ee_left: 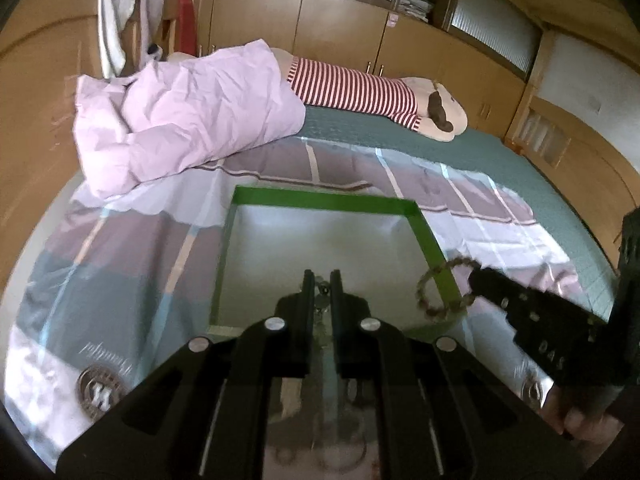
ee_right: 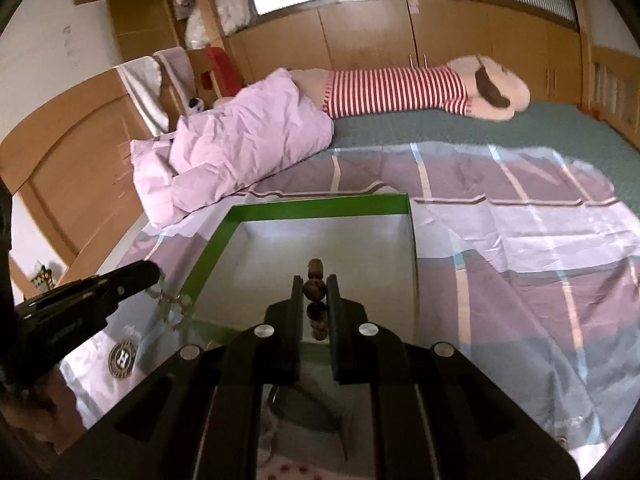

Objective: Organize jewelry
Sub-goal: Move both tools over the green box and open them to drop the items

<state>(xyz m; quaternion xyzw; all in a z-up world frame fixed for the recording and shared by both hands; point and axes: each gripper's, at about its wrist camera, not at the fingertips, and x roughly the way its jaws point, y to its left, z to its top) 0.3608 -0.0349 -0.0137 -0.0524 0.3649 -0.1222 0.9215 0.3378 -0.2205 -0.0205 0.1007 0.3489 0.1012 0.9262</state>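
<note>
The left gripper [ee_left: 322, 280] points forward and down, its two fingers nearly closed on a pale chain [ee_left: 321, 300]. The right gripper [ee_right: 314, 286] reaches in beside it at much the same height, fingers pinching a beaded bracelet [ee_right: 315, 292] that hangs between them.

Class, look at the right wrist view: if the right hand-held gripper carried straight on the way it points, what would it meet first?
Probably the pale floor of the green-rimmed open box, since the right hand-held gripper, shut on a brown beaded bracelet, points down into it; depth is unclear.
</note>
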